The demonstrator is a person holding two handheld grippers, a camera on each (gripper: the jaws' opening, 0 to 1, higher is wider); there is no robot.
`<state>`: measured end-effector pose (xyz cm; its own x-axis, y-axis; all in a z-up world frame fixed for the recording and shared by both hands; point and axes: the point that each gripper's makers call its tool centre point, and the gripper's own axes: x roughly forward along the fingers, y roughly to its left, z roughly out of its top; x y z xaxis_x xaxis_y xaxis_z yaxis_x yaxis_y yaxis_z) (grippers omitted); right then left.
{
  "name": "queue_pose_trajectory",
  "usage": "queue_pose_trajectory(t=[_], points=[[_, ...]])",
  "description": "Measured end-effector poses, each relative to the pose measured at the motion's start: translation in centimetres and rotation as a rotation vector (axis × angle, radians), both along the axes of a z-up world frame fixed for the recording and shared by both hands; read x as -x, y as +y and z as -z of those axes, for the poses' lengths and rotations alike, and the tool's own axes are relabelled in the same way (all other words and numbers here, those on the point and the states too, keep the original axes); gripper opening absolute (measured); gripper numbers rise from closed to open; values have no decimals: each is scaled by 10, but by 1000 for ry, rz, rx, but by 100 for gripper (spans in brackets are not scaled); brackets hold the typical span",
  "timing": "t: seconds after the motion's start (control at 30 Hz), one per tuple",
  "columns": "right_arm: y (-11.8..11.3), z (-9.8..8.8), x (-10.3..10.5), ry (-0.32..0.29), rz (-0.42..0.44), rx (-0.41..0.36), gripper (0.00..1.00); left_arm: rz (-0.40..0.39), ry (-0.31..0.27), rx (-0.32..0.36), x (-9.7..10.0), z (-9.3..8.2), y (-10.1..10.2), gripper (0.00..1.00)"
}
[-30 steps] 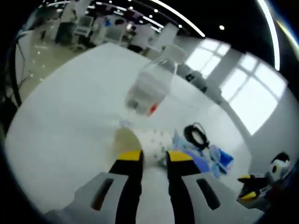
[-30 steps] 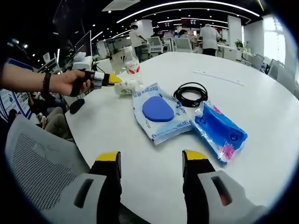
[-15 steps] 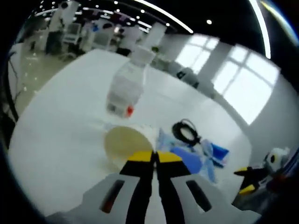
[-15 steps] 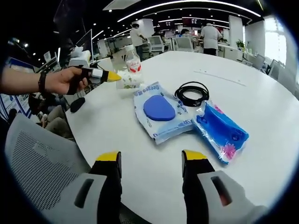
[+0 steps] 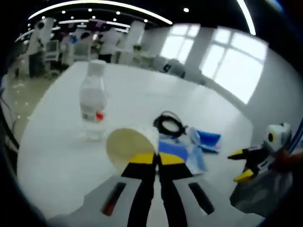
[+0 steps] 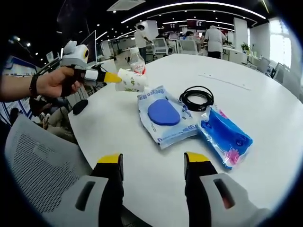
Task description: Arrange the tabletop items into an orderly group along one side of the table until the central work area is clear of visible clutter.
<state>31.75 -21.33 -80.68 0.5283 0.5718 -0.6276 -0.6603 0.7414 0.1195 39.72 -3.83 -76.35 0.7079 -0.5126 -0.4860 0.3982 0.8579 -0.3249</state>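
My left gripper (image 5: pixel 156 159) is shut on the rim of a white paper cup (image 5: pixel 127 145), whose open mouth faces the camera. In the right gripper view a hand holds that left gripper (image 6: pixel 112 77) with the cup (image 6: pixel 133 79) lifted sideways above the table's near-left edge. A clear water bottle (image 5: pixel 93 100) with a red-marked label stands just behind the bottle-side of the cup (image 6: pixel 137 60). A pouch with a blue oval (image 6: pixel 163 113), a black cable coil (image 6: pixel 197 99) and a blue packet (image 6: pixel 225 135) lie mid-table. My right gripper (image 6: pixel 154 161) stands open over bare tabletop.
The round white table (image 6: pixel 246 80) stretches far to the right. A small black object (image 6: pixel 80 107) lies near its left edge. A grey mesh chair (image 6: pixel 40 165) stands below that edge. People and desks fill the room behind. The right gripper (image 5: pixel 246 165) shows at the left gripper view's right side.
My left gripper has shut on the cup's rim and raised the cup off the table, swinging toward the pouches. The right gripper has stayed put and open.
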Motion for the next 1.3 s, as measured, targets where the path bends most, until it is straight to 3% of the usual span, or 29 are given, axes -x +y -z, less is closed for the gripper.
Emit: queue_pose_trajectory(t=[0.2, 0.37, 0.67, 0.8, 1.0, 1.3], points=[[-3, -5, -1, -6, 16, -11, 51, 44, 0, -5, 7, 5, -21, 0], [-10, -9, -5, -10, 50, -28, 50, 144, -17, -50, 18, 5, -48, 0], [-22, -16, -8, -16, 94, -30, 48, 259, -45, -58, 28, 4, -92, 0], [-28, -24, -15, -28, 117, -23, 47, 347, -59, -107, 38, 8, -111, 0], [-29, -39, -31, -54, 138, -33, 45, 416, -58, -122, 49, 13, -139, 0], [-23, -35, -39, -41, 134, -13, 40, 498, -54, -144, 65, 18, -175, 0]])
